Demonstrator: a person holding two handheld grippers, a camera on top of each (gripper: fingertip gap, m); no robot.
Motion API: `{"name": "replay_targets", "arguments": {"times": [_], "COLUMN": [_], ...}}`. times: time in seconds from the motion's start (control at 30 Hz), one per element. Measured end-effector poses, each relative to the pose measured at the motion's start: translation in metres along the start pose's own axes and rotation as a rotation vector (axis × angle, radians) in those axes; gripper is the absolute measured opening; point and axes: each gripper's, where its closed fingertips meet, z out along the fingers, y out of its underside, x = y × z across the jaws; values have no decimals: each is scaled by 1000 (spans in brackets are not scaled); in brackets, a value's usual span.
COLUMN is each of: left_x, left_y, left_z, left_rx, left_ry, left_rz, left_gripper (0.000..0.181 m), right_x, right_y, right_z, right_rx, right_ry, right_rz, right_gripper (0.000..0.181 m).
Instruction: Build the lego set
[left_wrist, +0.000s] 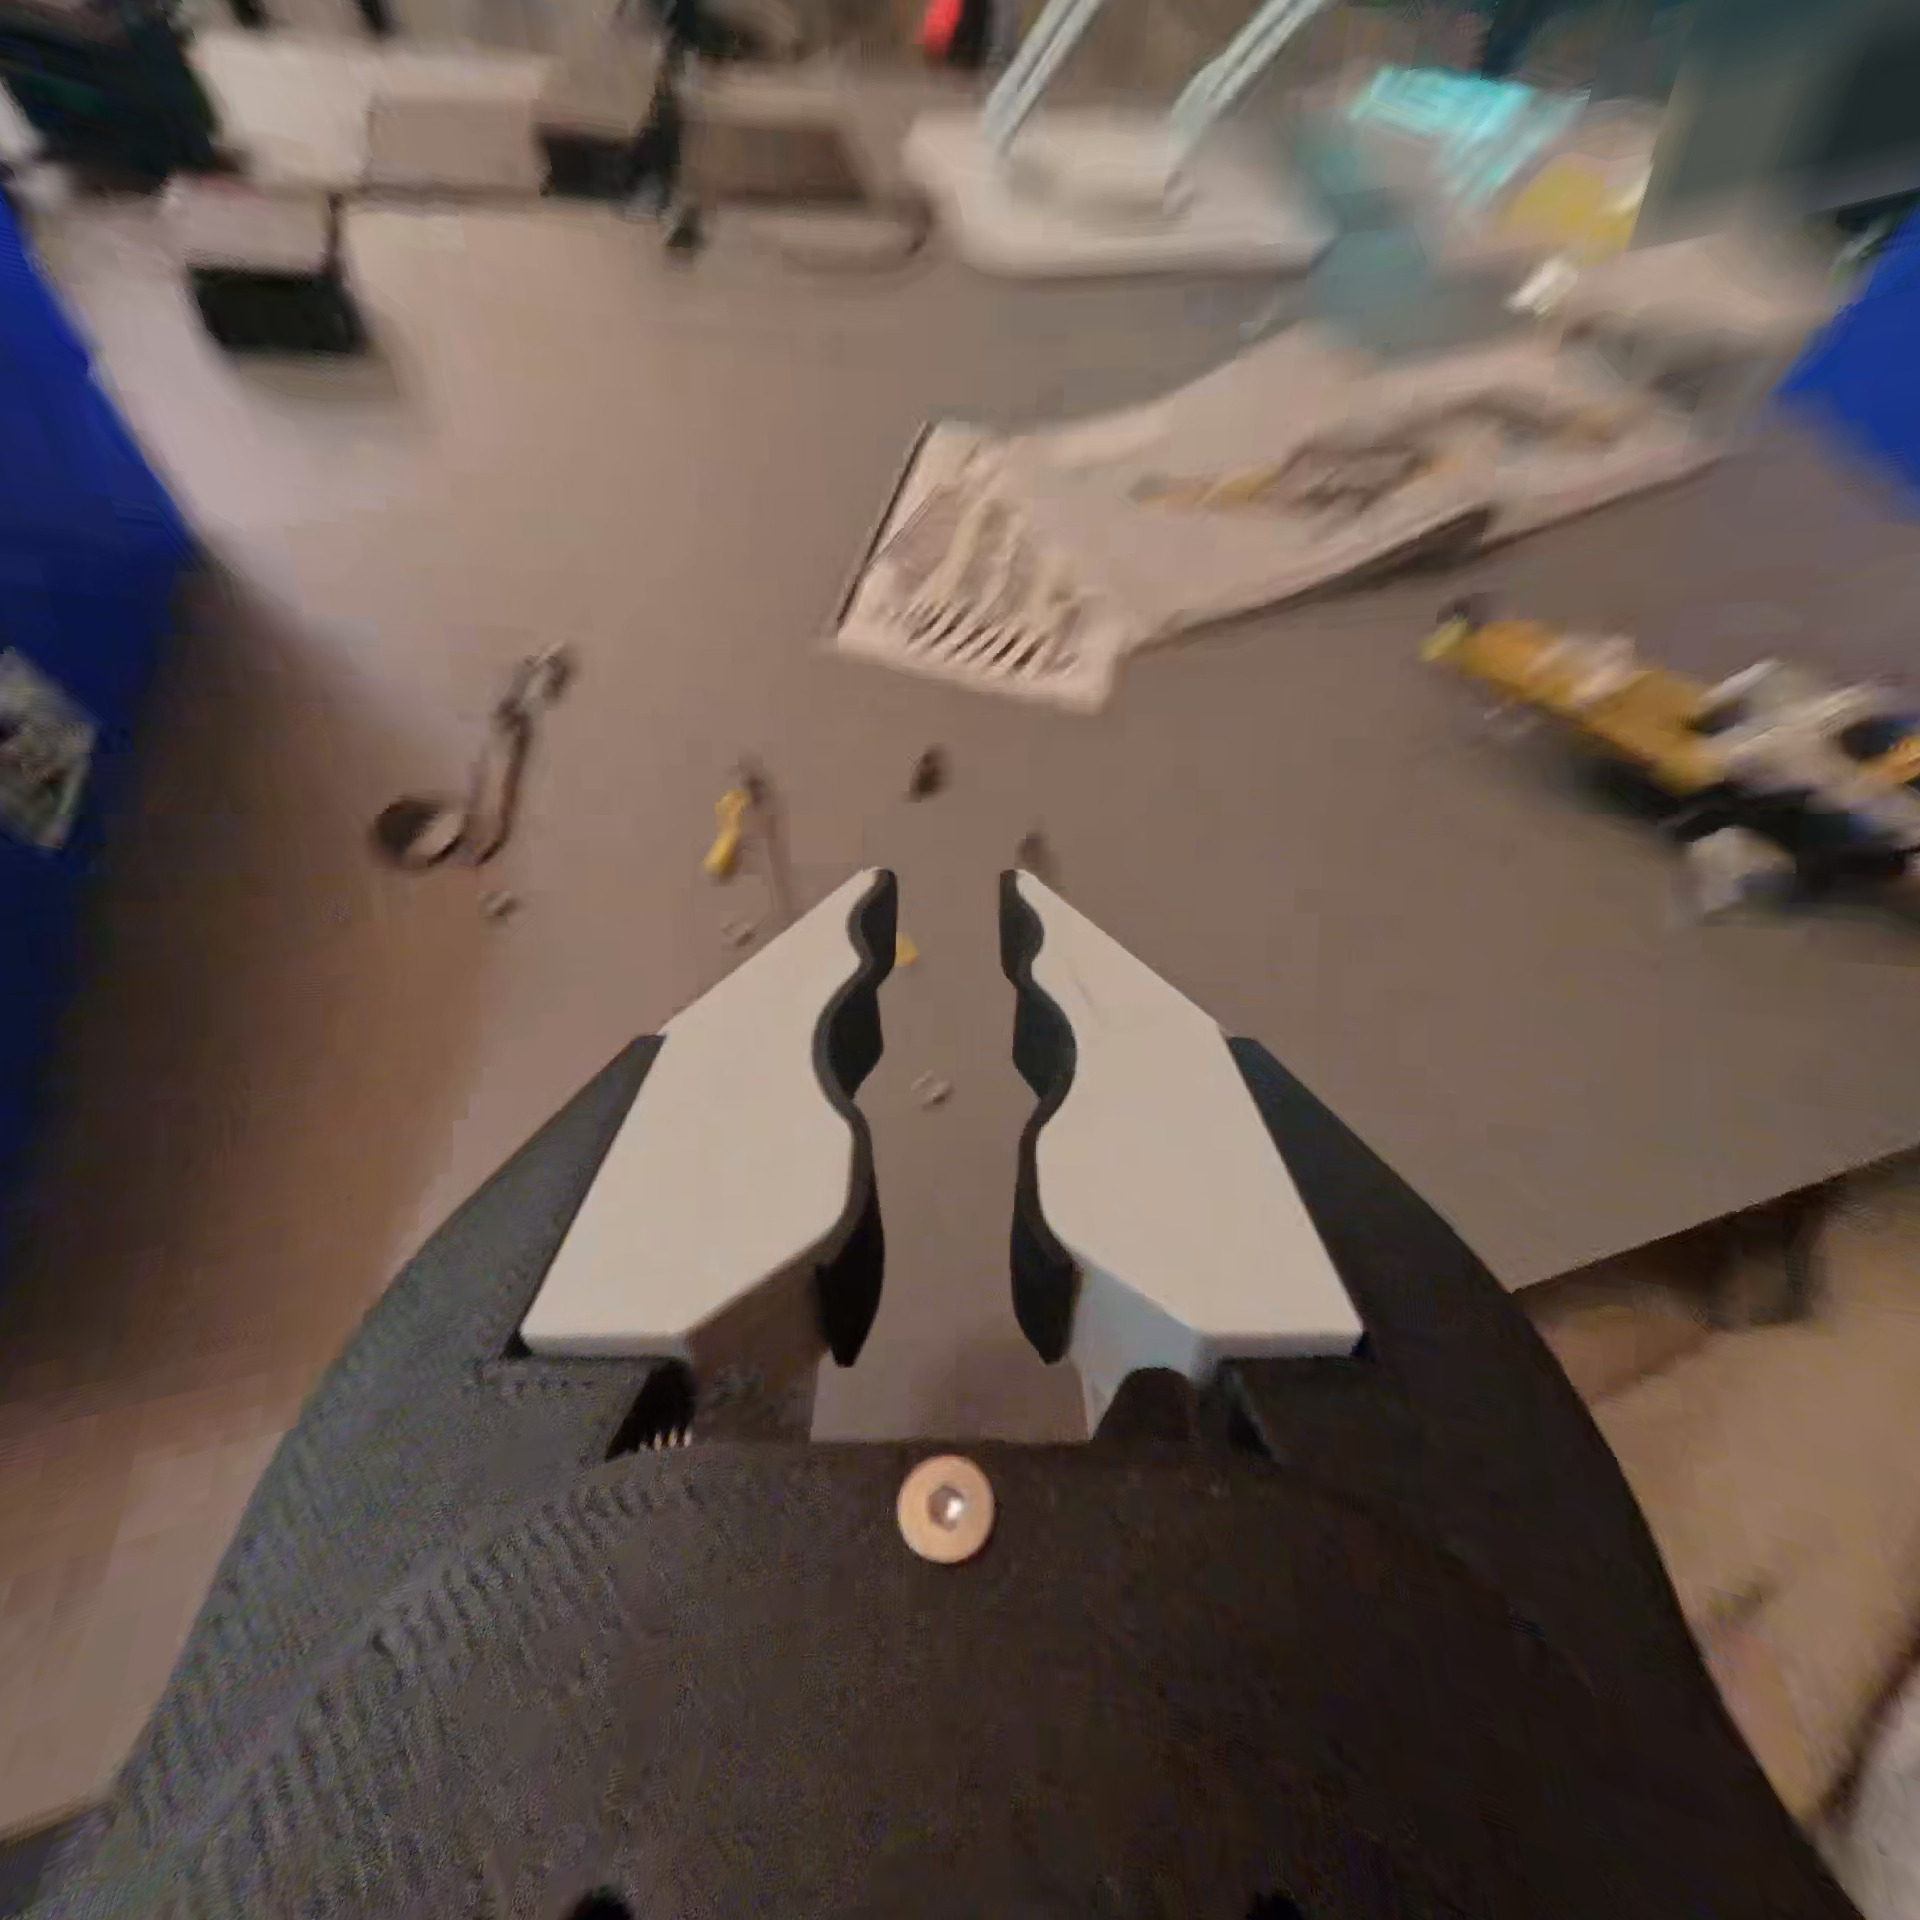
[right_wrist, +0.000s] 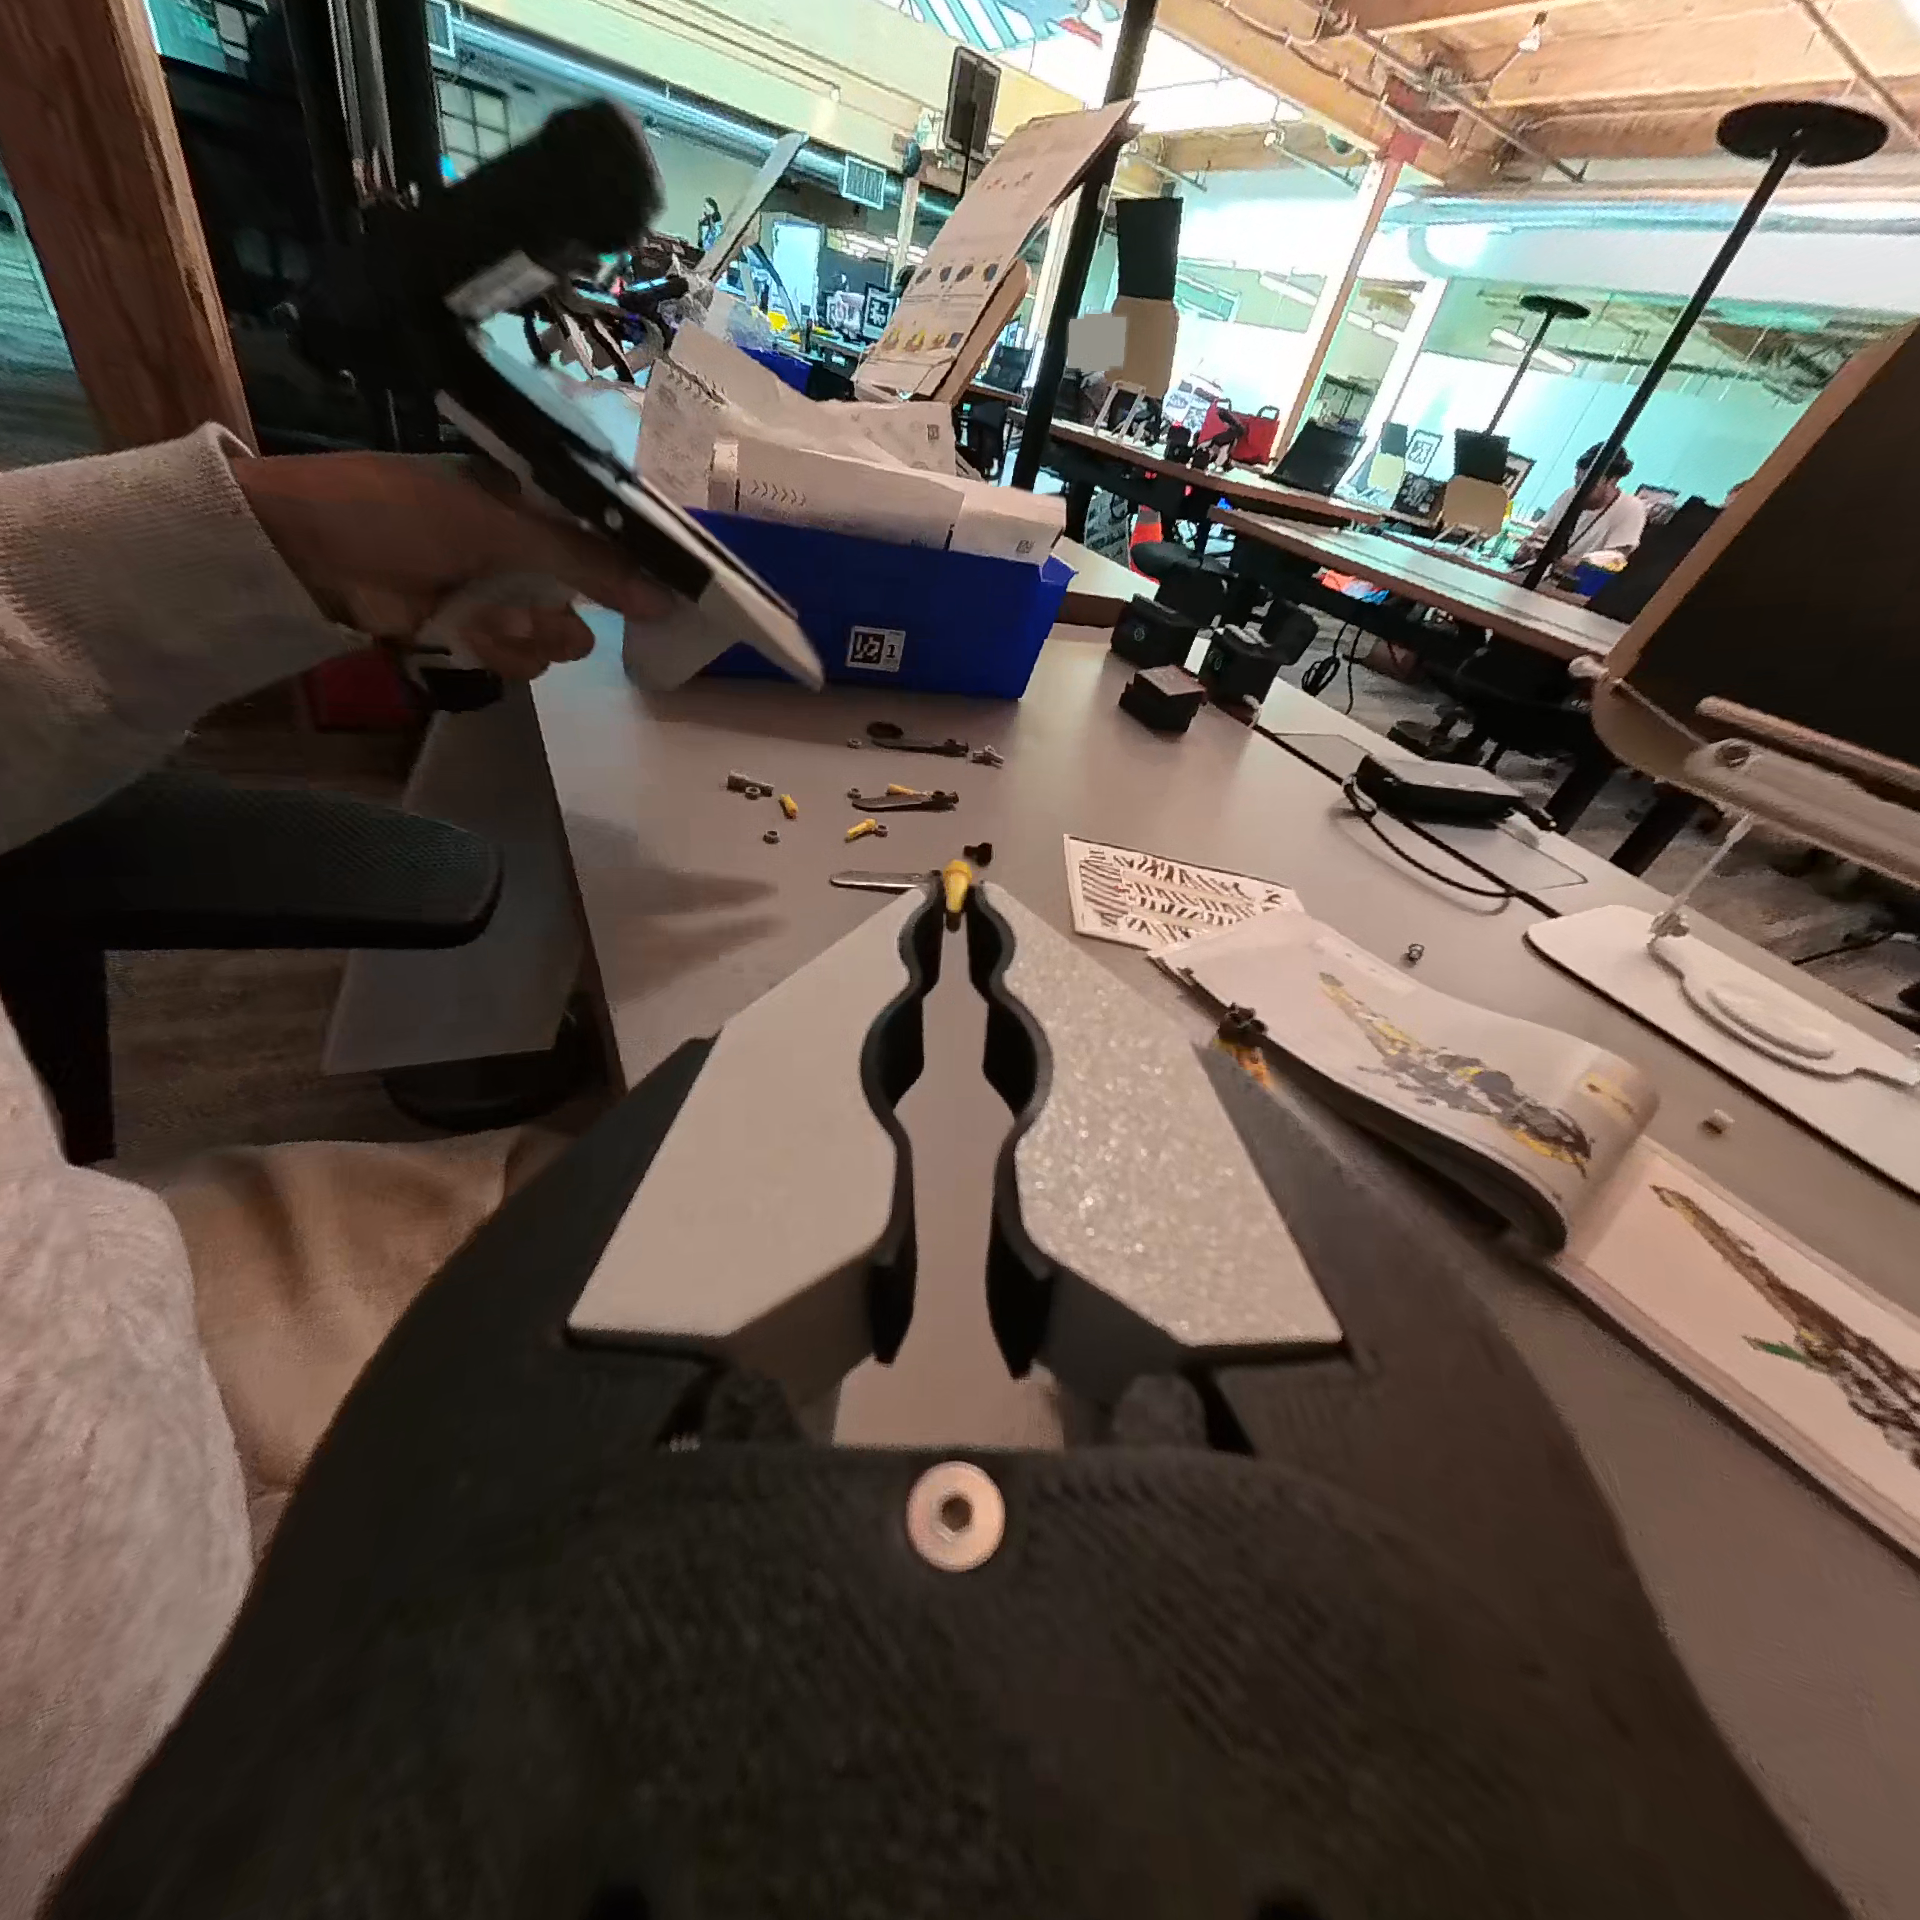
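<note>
My left gripper is open and empty, held above the grey table, and its view is blurred. Small loose lego pieces lie under it: a yellow pin, a dark curved piece and a small dark piece. A partly built yellow and black lego model lies at the right. My right gripper is shut on a small yellow lego pin with a black end, held above the table. Loose pieces lie beyond it. The left gripper shows raised at upper left in the right wrist view.
A sticker sheet and an open instruction booklet lie right of my right gripper; the sheet also shows in the left wrist view. A blue bin of paper bags stands behind. A monitor stand is at the right, a chair armrest at the left. The gap from one gripper's tips to the other's is roughly 25 centimetres. The small dark piece is about 12 centimetres from my left fingertips and 30 centimetres from my right.
</note>
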Motion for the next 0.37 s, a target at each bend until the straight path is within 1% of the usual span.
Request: {"name": "replay_targets", "arguments": {"times": [0.03,0.07,0.13,0.17,0.27,0.3,0.37], "left_x": [-10,-12,-6,-7,-17,-17,-12], "left_y": [16,31,55,62,76,80,82], "left_z": [3,6,10,13,22,24,27], "left_rx": [-76,-154,-276,-310,-364,-383,-375], "left_ry": [-14,14,69,56,-62,-68,-34], "left_rz": [7,0,-4,24,135,148,131], "left_gripper": [18,19,23,26,27,26,24], "right_x": [-1,-3,-5,-6,-8,-8,-9], "right_y": [2,3,6,7,9,10,12], "right_z": [1,2,3,3,4,5,5], "right_rx": [-4,-10,-22,-27,-35,-36,-37], "right_ry": [-6,-10,-7,-4,0,-3,-8], "right_rz": [11,16,5,-4,-16,-12,-4], "right_gripper": [3,3,3,3,3,2,2]}}
